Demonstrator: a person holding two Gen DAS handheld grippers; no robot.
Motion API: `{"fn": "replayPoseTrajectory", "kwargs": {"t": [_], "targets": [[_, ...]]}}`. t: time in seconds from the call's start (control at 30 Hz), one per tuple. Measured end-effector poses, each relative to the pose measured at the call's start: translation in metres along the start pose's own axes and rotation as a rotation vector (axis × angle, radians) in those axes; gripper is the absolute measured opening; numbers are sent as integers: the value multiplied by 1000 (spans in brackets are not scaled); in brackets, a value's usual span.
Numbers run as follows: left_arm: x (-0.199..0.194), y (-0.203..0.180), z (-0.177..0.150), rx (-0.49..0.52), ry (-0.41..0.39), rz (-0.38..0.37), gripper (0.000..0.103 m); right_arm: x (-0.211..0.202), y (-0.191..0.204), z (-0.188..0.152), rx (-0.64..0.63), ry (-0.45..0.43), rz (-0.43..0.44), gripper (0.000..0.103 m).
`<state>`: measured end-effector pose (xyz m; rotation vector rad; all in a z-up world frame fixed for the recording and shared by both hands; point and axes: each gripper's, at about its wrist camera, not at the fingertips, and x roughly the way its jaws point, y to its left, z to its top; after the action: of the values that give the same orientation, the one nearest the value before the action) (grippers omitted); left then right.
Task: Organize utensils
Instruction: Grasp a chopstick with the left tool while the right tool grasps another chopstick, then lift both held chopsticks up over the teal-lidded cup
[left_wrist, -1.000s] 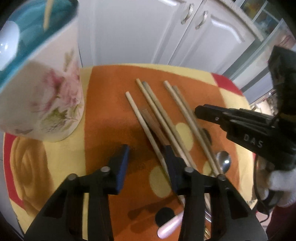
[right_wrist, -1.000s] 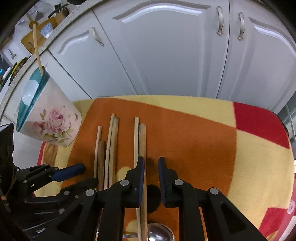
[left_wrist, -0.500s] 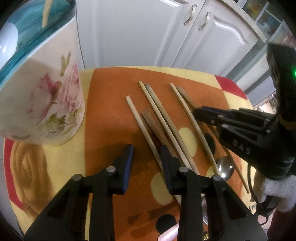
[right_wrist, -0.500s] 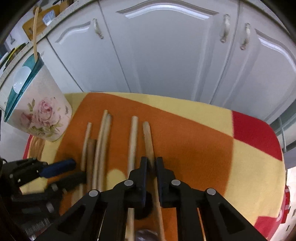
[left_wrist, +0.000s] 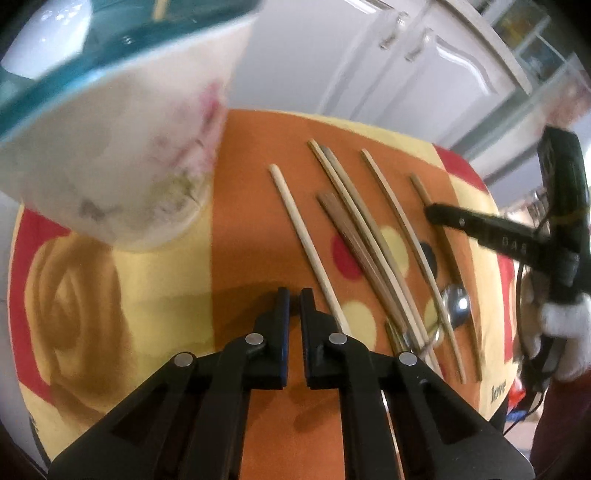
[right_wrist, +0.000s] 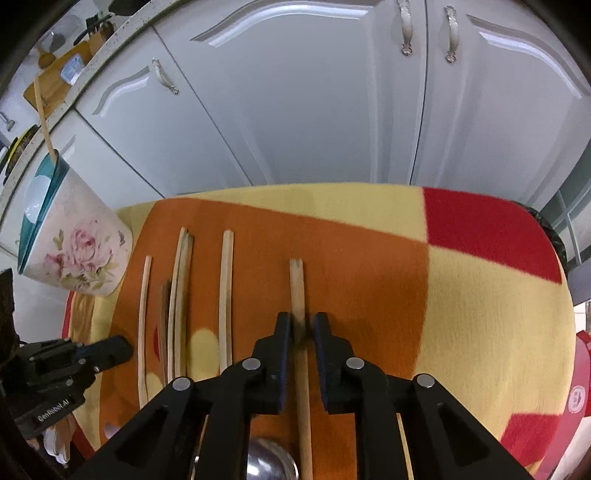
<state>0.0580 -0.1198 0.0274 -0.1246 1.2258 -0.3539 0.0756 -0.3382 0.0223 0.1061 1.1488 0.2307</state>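
The table (right_wrist: 480, 295), under a yellow, orange and red cloth, carries everything. At its far left stands the floral holder (right_wrist: 79, 254), teal inside, with one wooden stick already leaning in it. On the orange patch lie the loose chopsticks (left_wrist: 354, 236), roughly side by side, with a metal spoon (left_wrist: 456, 304) near their close ends.

A second ago the right gripper (right_wrist: 302, 325) hung over a pair of chopsticks lying together. Now one chopstick (right_wrist: 297, 291) sits apart from the rest, between the right fingers (right_wrist: 282, 343). These are opening slightly and stand just off its sides, so the hold looks loose at best; whether the pads press on it is hard to tell.

The left gripper (left_wrist: 292, 299) had its fingers wide around the leftmost chopstick. They have since drawn in and are closing on nothing, over bare cloth just left of that chopstick.

So one chopstick has been singled out, likely bound for the holder, while the left has yet to take anything.
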Motion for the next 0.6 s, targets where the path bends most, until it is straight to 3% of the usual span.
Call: {"fn": "replayPoseTrajectory", "kwargs": {"t": [0.13,0.2,0.3,0.37,0.4,0.43,0.6], "targets": [[2,-2,15,-32,-31,18,36,5,13,6,-47,2,-20,23],[6,-7,19,-31,-39,39,37,8,17,9,-71,-5,-32,23],[13,-17,24,-6,-68,103,37,9,15,9,-76,-15,-37,8],[17,-22,26,9,-80,136,33,8,13,11,-65,-13,-21,7],[18,-24,28,15,-87,149,18,5,12,11,-63,-18,-10,7],[19,-23,29,22,-90,155,9,2,12,11,-64,-23,-4,7],[1,-10,30,-26,-110,52,4,-32,7,3,-50,-90,37,7]]}}
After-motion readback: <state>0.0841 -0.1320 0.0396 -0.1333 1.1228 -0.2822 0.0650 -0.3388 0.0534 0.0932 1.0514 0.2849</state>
